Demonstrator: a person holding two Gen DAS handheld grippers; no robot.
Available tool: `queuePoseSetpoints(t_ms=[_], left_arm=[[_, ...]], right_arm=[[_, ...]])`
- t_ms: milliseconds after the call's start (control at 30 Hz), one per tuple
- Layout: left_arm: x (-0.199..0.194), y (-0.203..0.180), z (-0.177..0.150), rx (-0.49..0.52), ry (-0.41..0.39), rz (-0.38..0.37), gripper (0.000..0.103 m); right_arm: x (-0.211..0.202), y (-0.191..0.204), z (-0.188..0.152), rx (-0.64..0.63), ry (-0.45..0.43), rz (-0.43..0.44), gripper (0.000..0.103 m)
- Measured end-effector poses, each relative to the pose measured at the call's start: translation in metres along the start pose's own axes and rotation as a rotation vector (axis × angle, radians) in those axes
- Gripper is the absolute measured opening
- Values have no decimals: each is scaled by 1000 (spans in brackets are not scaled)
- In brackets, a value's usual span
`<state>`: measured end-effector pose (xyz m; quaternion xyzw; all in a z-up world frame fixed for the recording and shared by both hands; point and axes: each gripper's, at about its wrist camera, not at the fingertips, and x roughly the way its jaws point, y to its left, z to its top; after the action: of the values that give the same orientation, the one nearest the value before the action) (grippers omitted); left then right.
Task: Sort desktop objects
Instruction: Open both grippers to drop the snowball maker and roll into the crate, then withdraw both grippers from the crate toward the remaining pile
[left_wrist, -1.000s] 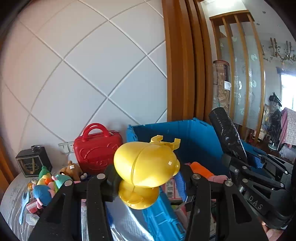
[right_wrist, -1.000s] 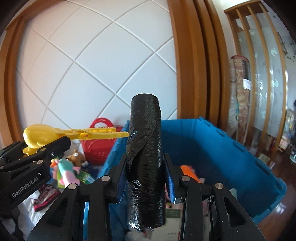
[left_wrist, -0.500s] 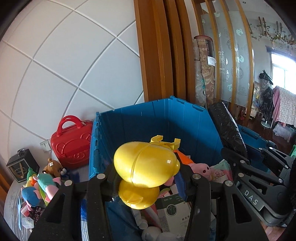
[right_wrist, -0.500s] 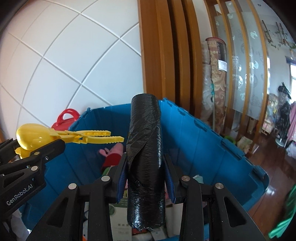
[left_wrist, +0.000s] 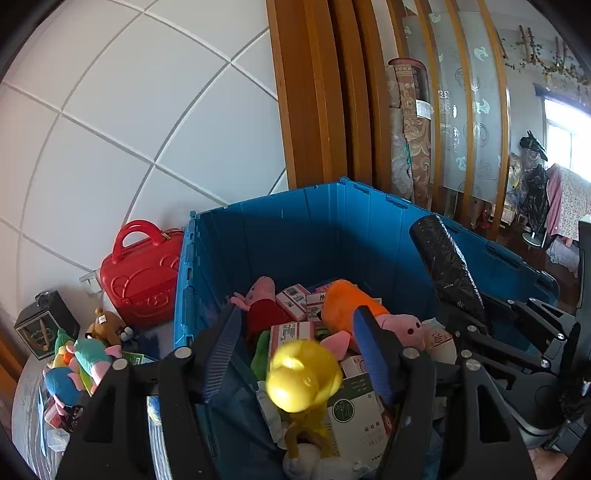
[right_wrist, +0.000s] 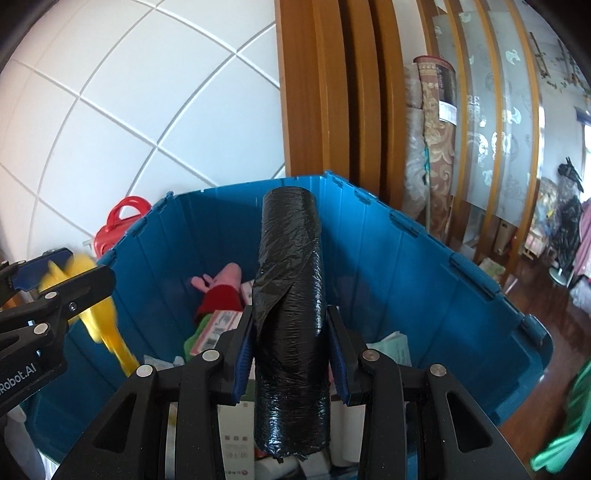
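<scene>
Presently, notes by item:

Left gripper (left_wrist: 295, 347): jaws were opening, standing wide apart; blue pads clear of the yellow toy (left_wrist: 303, 376), which sat blurred between and below them, touching neither pad.
Yellow toy, place: over the open blue bin (left_wrist: 332, 229), above the boxes and soft toys inside; its long handle trailed down toward the bin contents.
Right gripper (right_wrist: 291, 354): jaws were partly closed, both blue pads pressed against the sides of the black roll (right_wrist: 290, 314), which stood upright between them.
Black roll, place: held above the bin's near side, top end level with the far rim in the right view.
Bin contents: pink pig toy (left_wrist: 262, 295), orange plush (left_wrist: 354, 302), several small cartons.
Left view only: red case (left_wrist: 142, 273) against the wall just beside the bin; small soft toys (left_wrist: 81, 354) on the table (left_wrist: 29, 424) to its left; a dark box (left_wrist: 46, 323) behind them; pads' gap seen head-on.
Right view only: left gripper from the side with the toy smeared yellow beneath it; wood floor (right_wrist: 554, 295) beyond the bin's right wall.
Both views: white tiled wall (left_wrist: 129, 129), wooden door frame (left_wrist: 314, 92).
</scene>
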<state>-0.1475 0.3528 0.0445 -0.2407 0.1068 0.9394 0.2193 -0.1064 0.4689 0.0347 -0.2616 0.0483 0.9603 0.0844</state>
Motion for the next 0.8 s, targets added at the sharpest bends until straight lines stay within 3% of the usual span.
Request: queuePoseSetpoints(t_ms=[133, 233, 267, 333, 533, 800], left_arm=[[-1, 0, -1, 0, -6, 4, 76], [-1, 1, -2, -6, -5, 1, 77], [-1, 1, -3, -8, -4, 1, 77], [-2, 3, -3, -15, -5, -3, 77], [-16, 14, -2, -38, -31, 2, 77], [-44, 46, -7, -95, -94, 49, 81]], right_arm=[[3, -1, -3, 0, 14, -4, 35], [1, -2, -3, 1, 8, -15, 40], [0, -3, -3, 3, 2, -20, 44], [-3, -3, -1, 2, -9, -34, 68], [-13, 2, 1, -7, -40, -77, 101], [-34, 22, 7, -28, -95, -66, 103]])
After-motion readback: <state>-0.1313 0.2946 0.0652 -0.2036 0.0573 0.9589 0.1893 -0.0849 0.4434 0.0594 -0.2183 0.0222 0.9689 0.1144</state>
